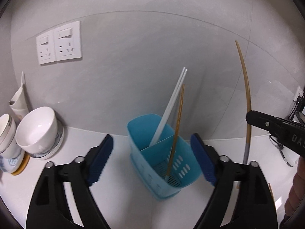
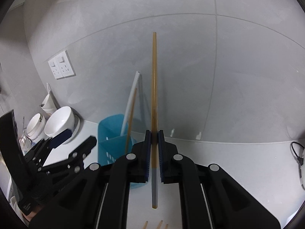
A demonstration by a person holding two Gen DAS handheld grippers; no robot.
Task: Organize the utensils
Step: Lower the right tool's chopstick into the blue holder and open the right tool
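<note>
Bowls [image 1: 38, 131] and a cup [image 1: 6, 133] parked far left on the white surface [image 1: 118, 171], clear of the action. Left tongs [image 1: 151, 159] spread wide, gripping nothing, straddling the blue utensil caddy [image 1: 164, 171] without visibly touching it; could steady it if needed. Inside the caddy: white chopsticks [image 1: 171, 105] in the rear compartment, leaning right against the wall; one tan chopstick [image 1: 176, 133] in the front slotted compartment, tip down on the grille.

Further right, right tongs [image 2: 154, 152] pinched tight on a second tan chopstick [image 2: 154, 87], held nearly upright, grey tip down and hanging below the pads, clear of the surface. Long axis close to vertical, already matching the caddy's opening. Caddy lies to the left of this chopstick and slightly beyond it, so the coming move probably a short carry leftward, then straight down into the front compartment beside its mate. Right side alone positioned for that; the other merely bracketing the target.

Likely risk: grey tip catching the divider or rim if lowered before fully over the compartment. More tan stick ends [image 2: 160, 224] lying on the surface near the lower edge, probably waiting their turn.
</note>
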